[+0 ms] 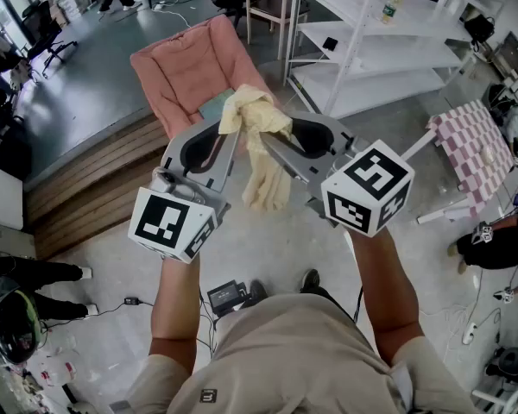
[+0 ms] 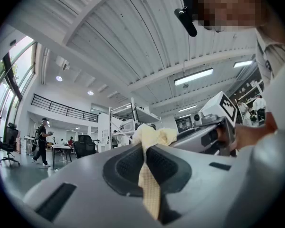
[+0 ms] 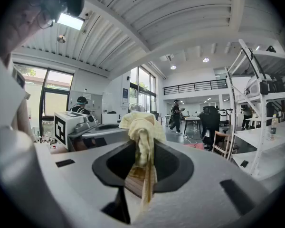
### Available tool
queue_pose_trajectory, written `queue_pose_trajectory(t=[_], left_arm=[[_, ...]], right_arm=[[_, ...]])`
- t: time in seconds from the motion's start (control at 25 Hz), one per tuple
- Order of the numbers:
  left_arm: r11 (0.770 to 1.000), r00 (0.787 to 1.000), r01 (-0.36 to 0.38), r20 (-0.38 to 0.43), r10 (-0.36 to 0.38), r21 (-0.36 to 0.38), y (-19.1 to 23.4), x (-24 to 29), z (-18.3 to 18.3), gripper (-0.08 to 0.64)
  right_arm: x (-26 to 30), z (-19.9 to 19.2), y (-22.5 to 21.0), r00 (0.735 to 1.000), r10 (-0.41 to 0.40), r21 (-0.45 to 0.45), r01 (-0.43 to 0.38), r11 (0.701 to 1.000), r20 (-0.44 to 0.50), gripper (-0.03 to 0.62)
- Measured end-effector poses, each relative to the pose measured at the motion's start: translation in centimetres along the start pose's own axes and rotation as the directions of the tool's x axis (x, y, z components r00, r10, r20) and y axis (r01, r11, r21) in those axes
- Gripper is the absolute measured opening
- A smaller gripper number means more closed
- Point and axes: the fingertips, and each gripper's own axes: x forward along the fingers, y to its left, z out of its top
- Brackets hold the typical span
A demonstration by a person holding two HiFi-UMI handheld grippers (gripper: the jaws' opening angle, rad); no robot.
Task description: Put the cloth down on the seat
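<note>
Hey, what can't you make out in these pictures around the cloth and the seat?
Head view: the cloth, the left gripper and the right gripper cover the front of the pink seat; a teal thing on it is half hidden.
Left gripper view: the seat is outside the frame.
Right gripper view: the bunched cloth blocks what is beyond the jaws.
All views: the cloth's shape, since it is bunched.

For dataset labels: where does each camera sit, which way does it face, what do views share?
Head view: on the person's head, steeply down at left gripper and right gripper holding the cloth before the seat; forearms show.
Left gripper view: on that gripper, along jaws shut on cloth, toward ceiling; right hand shows.
Right gripper view: on that gripper, along jaws on cloth, toward shelves; left gripper shows.
Shared: the cloth.
</note>
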Motion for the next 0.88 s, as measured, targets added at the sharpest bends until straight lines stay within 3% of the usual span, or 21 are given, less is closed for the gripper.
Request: queue_pose_trajectory(t=[0.4,0.64,0.88], left_arm=[[1.000,1.000,0.008,-0.009,-0.009,-0.008,1.4,0.3,-1.8,0.020],[1.000,1.000,0.006,-0.013,-0.006,-0.027,5.2,-0.2,-2.2,0.020],[1.000,0.999,-0.016,-0.032,0.015,-0.025,7.5,1.8,-3.2,0.020]], right_arm=[[1.8,-1.2,-0.6,1.000,-0.001,0.006,0.001,1.000,-0.011,0.097],[5.5,-0.6,-0.2,1.000,0.000,0.002,0.000,1.000,-0.019,0.100],[7.8,-0.7,-2.6,0.999,0.035,0.013,-0.035,0.999,-0.009,0.103]])
